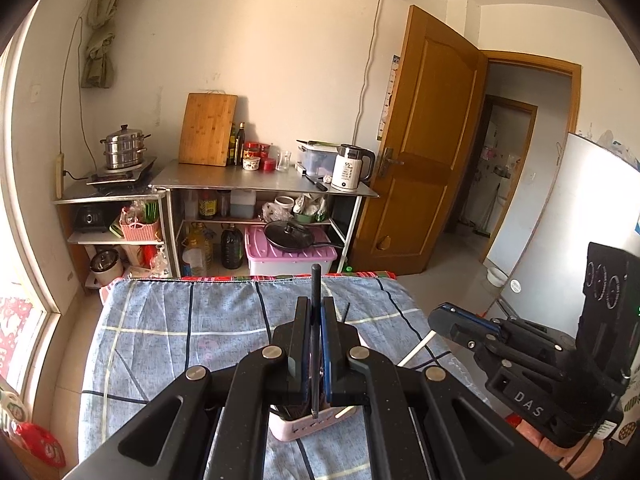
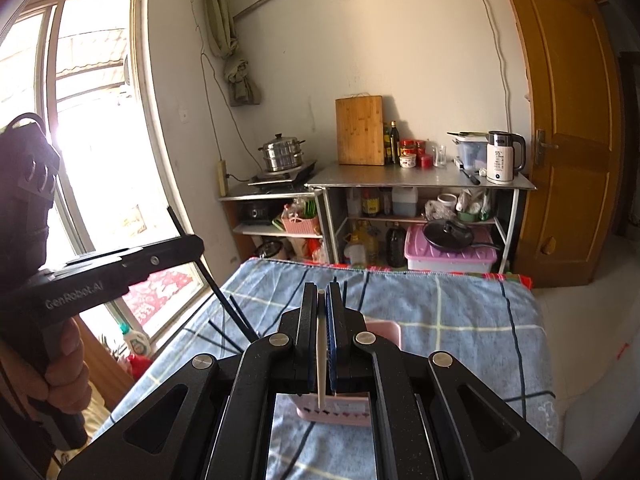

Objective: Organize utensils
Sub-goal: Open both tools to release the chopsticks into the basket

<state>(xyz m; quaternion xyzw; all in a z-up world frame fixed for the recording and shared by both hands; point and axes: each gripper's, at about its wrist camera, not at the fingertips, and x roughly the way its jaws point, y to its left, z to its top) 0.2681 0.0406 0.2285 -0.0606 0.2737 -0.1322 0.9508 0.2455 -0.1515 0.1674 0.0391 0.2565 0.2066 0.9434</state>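
Observation:
My left gripper (image 1: 315,304) is shut on a black chopstick (image 1: 316,284) that stands upright, its lower end over a pink utensil holder (image 1: 308,426) on the blue checked cloth (image 1: 180,320). My right gripper (image 2: 323,296) is shut on a white chopstick (image 2: 321,364), also above the pink holder (image 2: 340,412). In the left wrist view the right gripper (image 1: 444,322) is at the right with the white chopstick (image 1: 418,348) slanting down. In the right wrist view the left gripper (image 2: 176,248) holds the black chopstick (image 2: 212,280). Other black chopsticks (image 2: 224,336) stick up from the holder.
Beyond the table stands a steel kitchen rack (image 1: 264,180) with a kettle (image 1: 350,168), cutting board (image 1: 206,128) and steamer pot (image 1: 122,148). A wooden door (image 1: 420,140) stands open at the right. A window (image 2: 92,140) is on the left.

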